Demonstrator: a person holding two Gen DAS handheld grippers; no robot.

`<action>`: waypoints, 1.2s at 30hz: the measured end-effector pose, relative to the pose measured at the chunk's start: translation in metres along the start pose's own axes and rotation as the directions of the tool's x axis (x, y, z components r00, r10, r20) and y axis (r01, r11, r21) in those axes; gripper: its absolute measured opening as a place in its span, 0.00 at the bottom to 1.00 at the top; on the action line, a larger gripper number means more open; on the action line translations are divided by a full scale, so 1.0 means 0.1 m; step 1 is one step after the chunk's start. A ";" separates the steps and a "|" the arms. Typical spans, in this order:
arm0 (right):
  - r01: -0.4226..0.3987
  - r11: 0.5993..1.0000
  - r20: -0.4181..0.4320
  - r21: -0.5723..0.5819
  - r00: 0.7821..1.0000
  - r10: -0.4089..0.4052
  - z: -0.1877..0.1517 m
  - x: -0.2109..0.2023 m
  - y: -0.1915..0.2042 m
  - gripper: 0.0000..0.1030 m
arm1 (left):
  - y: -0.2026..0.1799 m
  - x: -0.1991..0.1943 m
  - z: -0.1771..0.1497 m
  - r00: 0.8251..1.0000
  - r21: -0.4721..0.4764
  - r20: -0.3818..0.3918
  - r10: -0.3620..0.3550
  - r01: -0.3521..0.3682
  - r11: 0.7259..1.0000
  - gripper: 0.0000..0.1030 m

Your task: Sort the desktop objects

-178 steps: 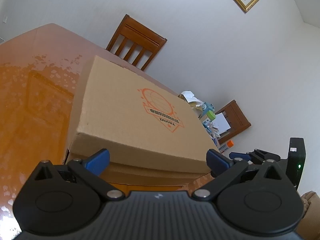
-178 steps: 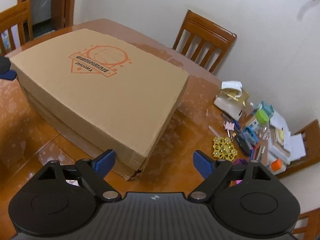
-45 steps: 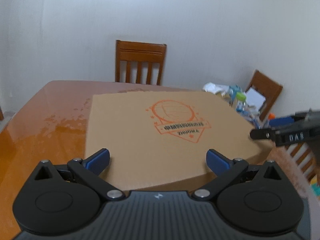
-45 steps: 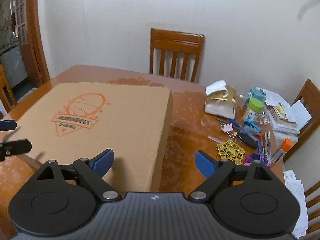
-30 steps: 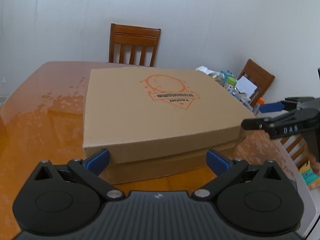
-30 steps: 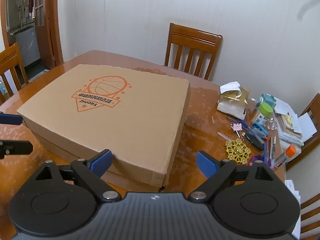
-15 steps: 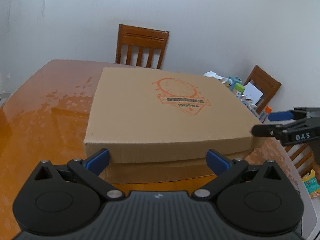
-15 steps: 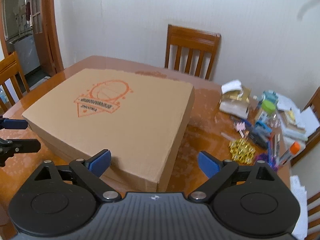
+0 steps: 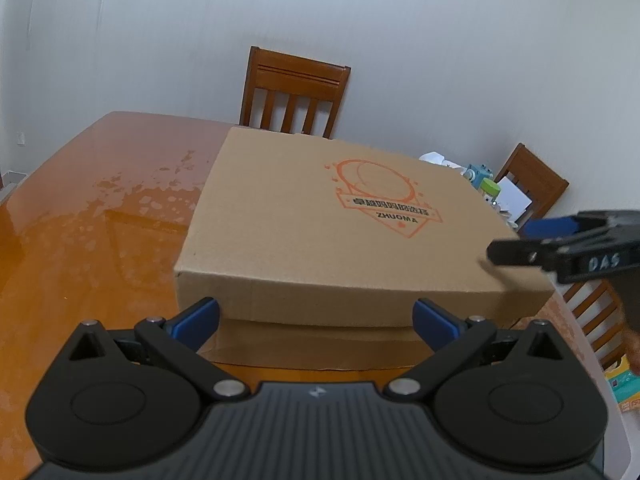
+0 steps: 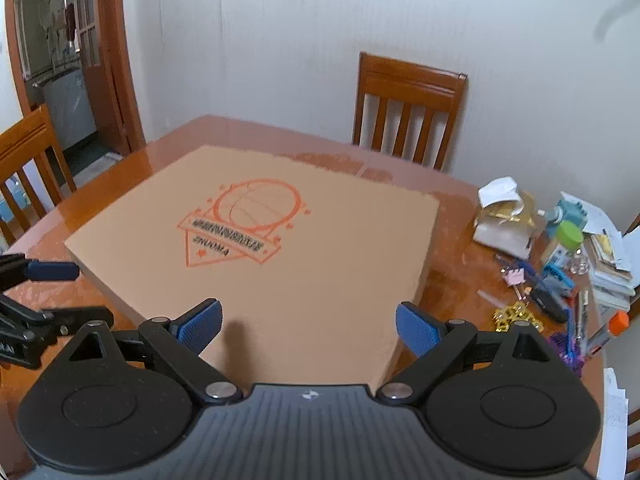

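Observation:
A large flat cardboard box [image 9: 340, 224] [image 10: 280, 248] with an orange basketball logo lies on the glossy wooden table [image 9: 100, 216]. My left gripper [image 9: 316, 322] is open near the box's near edge, nothing between its blue pads. My right gripper [image 10: 308, 326] is open too, hovering over the box's near right corner. It also shows from the side at the right of the left wrist view. Small desktop items crowd the table's right end: a green-capped bottle [image 10: 564, 242], a gold ornament [image 10: 516, 314], pens [image 10: 576, 320], a white and gold bag [image 10: 504, 220].
Wooden chairs stand behind the table [image 9: 296, 96] [image 10: 408, 108], at the left [image 10: 28, 160] and at the right end [image 9: 532, 184]. A stack of papers and booklets [image 10: 608, 264] sits at the table's right edge. A doorway [image 10: 60, 60] opens at far left.
Both grippers have drifted slightly and tilted up over the box. My right gripper has come closer to the box's top, and its fingers reach further in from the right in the left wrist view.

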State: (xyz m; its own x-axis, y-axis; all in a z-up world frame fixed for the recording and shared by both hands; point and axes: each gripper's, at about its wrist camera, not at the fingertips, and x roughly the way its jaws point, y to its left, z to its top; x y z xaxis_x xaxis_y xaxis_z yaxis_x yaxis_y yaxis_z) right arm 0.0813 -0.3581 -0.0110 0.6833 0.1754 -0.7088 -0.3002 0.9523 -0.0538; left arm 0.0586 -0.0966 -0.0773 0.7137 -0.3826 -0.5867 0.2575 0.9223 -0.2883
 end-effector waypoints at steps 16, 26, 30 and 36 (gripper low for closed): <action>0.052 0.999 0.027 0.000 0.998 -0.052 0.04 -0.09 0.05 0.99 | 0.10 0.03 0.00 1.000 0.011 0.001 -0.017 0.017 1.000 0.99; 0.022 0.998 0.030 -0.064 0.999 -0.020 0.27 0.16 0.21 0.99 | 0.13 0.01 -0.02 0.999 -0.013 0.015 -0.038 0.038 0.999 0.99; 0.018 0.998 -0.011 -0.055 1.000 -0.018 0.19 0.30 0.22 0.99 | 0.15 0.01 -0.02 0.999 -0.019 0.017 -0.043 0.043 0.999 0.99; -0.008 1.000 -0.015 -0.021 1.000 0.008 0.14 0.33 0.16 1.00 | 0.15 0.04 -0.01 0.999 -0.020 0.020 -0.044 0.044 0.999 0.99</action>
State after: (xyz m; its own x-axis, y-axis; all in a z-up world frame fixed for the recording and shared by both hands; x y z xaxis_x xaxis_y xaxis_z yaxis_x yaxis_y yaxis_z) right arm 0.1082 -0.3333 -0.0250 0.6709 0.1791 -0.7196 -0.3195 0.9455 -0.0625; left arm 0.0645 -0.0842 -0.0843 0.7149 -0.4212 -0.5582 0.2755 0.9033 -0.3288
